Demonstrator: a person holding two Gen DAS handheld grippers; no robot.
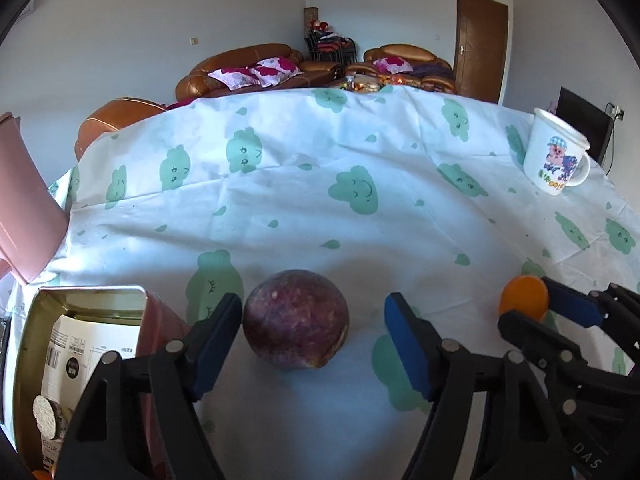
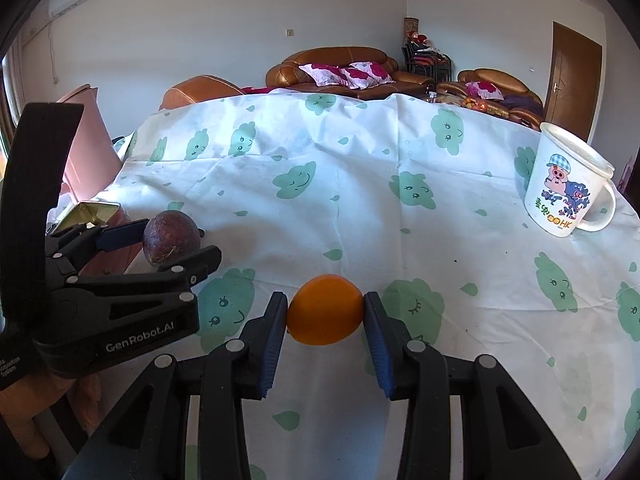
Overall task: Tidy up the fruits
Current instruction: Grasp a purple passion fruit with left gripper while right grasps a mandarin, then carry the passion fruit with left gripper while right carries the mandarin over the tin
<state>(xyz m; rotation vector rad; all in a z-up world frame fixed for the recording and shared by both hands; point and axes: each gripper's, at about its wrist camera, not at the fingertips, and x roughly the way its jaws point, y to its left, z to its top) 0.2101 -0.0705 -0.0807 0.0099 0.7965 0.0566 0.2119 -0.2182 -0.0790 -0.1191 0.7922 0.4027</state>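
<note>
Two fruits sit on the desk, each between the pads of a tool. Nearest in the right wrist view, the right tool grips the orange, both blue pads pressed against its sides. To the left, the left tool stands wide around the purple passion fruit: its left pad touches or nearly touches the fruit, while the right pad is clearly apart. Just left of that tool lies an open metal tin with paper packets inside, close against the left finger. Beyond it at the far left stands a pink container. Farther back on the right, well apart from both fruits, a white cartoon mug stands upright on the cloud-print cloth. Past the desk's far edge are brown sofas with pink cushions and a wooden door.
</note>
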